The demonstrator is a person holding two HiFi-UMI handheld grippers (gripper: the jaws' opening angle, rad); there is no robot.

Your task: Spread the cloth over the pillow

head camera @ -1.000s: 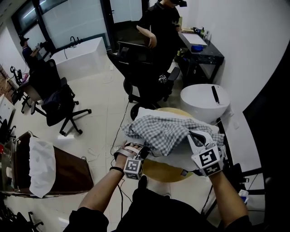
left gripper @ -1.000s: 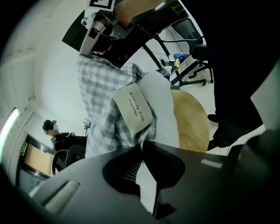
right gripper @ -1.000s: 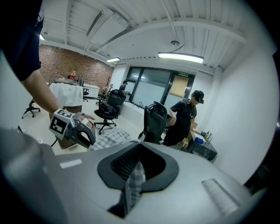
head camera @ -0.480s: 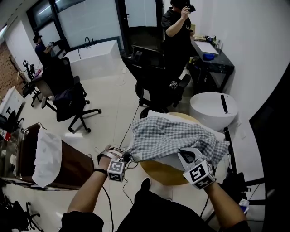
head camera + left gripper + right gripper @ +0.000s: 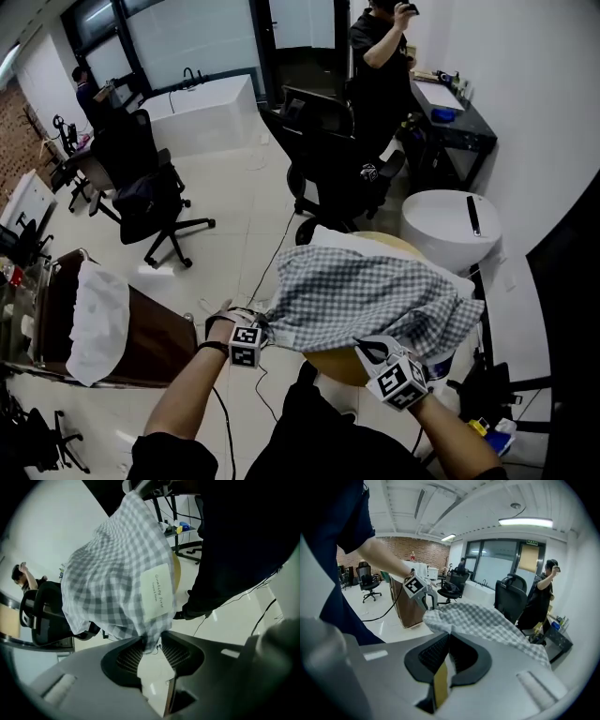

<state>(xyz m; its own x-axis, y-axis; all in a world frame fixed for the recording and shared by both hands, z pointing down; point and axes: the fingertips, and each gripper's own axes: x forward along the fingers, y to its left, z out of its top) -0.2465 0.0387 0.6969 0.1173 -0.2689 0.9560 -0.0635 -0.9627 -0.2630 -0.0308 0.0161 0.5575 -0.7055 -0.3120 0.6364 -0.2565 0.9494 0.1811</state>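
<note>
The cloth is thin, soft fabric in a small grey-and-white check; it lies draped over the plump white pillow, following its rounded top and falling in loose folds at the near right; only a white strip of pillow shows past the far edge. The pillow rests on a round, pale wooden worktop, whose curved rim shows under the cloth's near hem.

The left hand-held gripper is at the cloth's near left corner, low beside the worktop's rim and pointing steeply down; in the left gripper view the fabric hangs down in a narrowing fall, with a pale rectangular label sewn flat on it, and its gathered tip drops between the dark, grid-textured pads. The jaws have just been opening; they stand apart with floor visible in the gap, so the corner sits between them without being pinched.

The right hand-held gripper is at the near right edge of the cloth, just below the folds; in the right gripper view its jaws are closed together, and the checked hem runs right down into the point where the tips meet, so it is clamped on the cloth's edge; from there the fabric rises in a smooth hump over the pillow.
</note>
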